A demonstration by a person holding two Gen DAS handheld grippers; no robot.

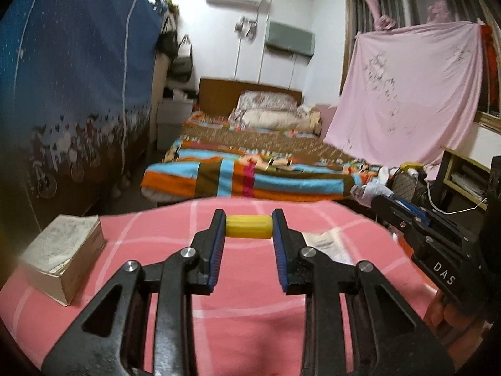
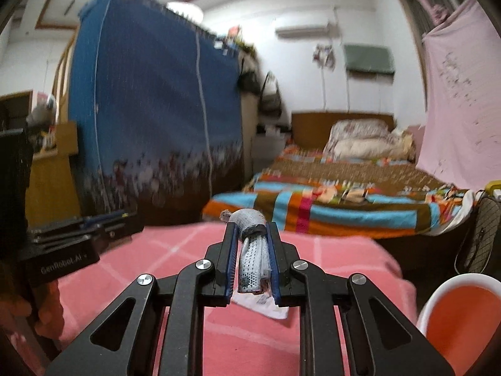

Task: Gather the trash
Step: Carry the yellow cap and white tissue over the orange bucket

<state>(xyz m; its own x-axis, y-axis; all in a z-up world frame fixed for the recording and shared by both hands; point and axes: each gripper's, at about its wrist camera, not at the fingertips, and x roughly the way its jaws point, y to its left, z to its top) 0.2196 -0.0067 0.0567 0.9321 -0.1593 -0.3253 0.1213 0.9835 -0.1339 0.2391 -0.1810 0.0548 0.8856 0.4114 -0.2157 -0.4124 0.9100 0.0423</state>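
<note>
My left gripper (image 1: 249,227) is shut on a short yellow ribbed cylinder (image 1: 249,226), held crosswise between its blue pads above the pink checked table cover (image 1: 244,285). In the right wrist view my right gripper (image 2: 250,235) is shut on a crumpled grey-white mesh wrapper (image 2: 250,257) that sticks up past the fingertips and hangs down between the fingers. Each gripper shows at the edge of the other's view: the right gripper (image 1: 407,219) to the right, the left gripper (image 2: 103,222) to the left. A white paper scrap (image 2: 266,307) lies on the cover beneath the right gripper.
A thick worn book (image 1: 67,250) lies on the table's left side, and a sheet of paper (image 1: 328,244) lies to the right. A white bin with an orange liner (image 2: 460,316) stands at the lower right. Beyond the table are a bed with a striped blanket (image 1: 250,175) and a blue fabric wardrobe (image 1: 72,94).
</note>
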